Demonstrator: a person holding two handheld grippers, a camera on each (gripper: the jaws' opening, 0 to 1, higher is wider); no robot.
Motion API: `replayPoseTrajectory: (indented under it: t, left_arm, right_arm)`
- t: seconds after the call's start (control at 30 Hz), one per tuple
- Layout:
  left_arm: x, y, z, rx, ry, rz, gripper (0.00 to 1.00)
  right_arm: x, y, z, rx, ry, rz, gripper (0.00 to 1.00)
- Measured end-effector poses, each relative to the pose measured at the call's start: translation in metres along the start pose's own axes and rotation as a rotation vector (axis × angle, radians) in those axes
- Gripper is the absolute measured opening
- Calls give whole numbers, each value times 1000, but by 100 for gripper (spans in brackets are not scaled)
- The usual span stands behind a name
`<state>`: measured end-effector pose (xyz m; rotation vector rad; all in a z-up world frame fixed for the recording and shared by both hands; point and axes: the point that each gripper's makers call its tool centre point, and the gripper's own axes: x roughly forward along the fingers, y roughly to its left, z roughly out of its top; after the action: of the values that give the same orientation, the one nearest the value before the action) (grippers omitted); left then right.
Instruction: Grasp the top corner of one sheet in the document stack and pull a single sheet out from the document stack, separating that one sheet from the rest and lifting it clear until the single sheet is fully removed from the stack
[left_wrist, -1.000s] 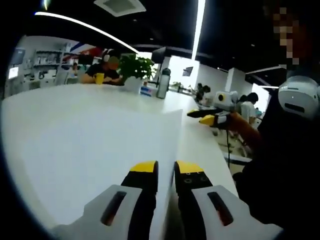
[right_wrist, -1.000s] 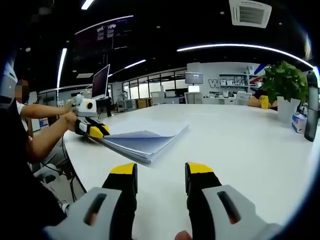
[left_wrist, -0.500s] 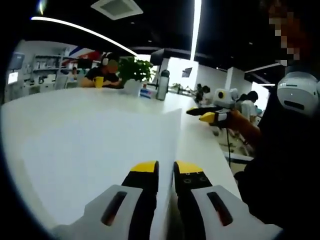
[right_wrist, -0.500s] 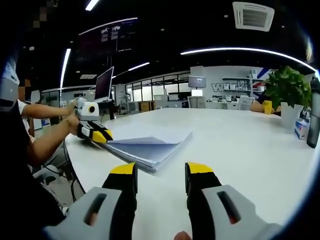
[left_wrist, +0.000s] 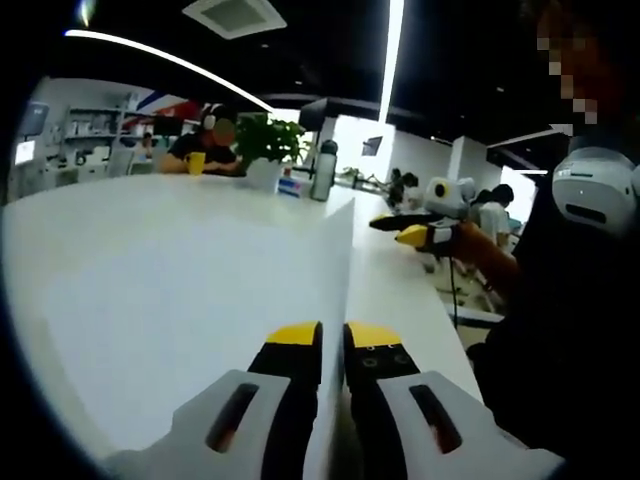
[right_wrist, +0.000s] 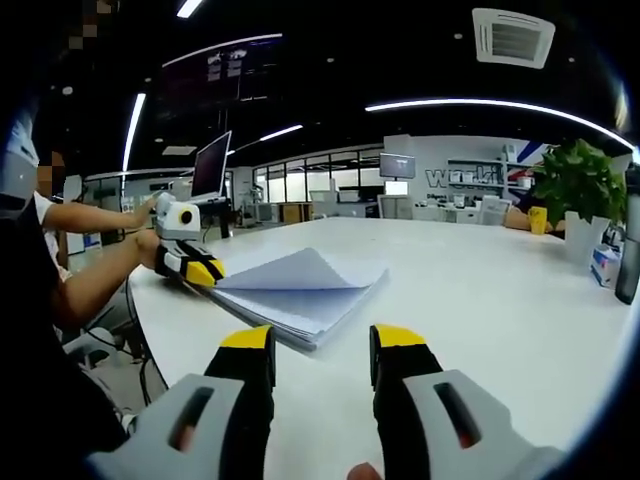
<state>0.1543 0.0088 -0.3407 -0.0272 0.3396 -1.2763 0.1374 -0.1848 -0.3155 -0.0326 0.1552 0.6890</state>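
Observation:
A stack of white sheets (right_wrist: 305, 318) lies near the round table's edge. Its top sheet (right_wrist: 300, 272) is bowed up off the stack at the near corner, where my left gripper (right_wrist: 205, 272) is shut on it. In the left gripper view the same sheet (left_wrist: 200, 290) rises broad and white ahead, its edge running down between the nearly closed yellow-tipped jaws of my left gripper (left_wrist: 333, 338). My right gripper (right_wrist: 322, 345) hovers open over bare table short of the stack, holding nothing; it also appears as the yellow-tipped right gripper (left_wrist: 412, 230) at the right.
The white table (right_wrist: 480, 290) stretches far beyond the stack. A potted plant (right_wrist: 575, 180), a dark bottle (left_wrist: 325, 168) and a small box stand at its far side, where a seated person (left_wrist: 210, 145) has a yellow cup (left_wrist: 198, 160). The holder's arm (right_wrist: 95, 280) reaches in along the table edge.
The top sheet's corner has risen and bowed higher off the stack with my left gripper. The left jaws stand slightly closer together. The right gripper has barely moved.

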Motion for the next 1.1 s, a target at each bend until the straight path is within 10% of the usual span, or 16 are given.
replayPoseTrajectory:
  t: [1.1]
  left_arm:
    - [-2, -3, -2, 17, 0, -29, 13]
  right_arm:
    - [-2, -4, -4, 6, 3, -11, 37]
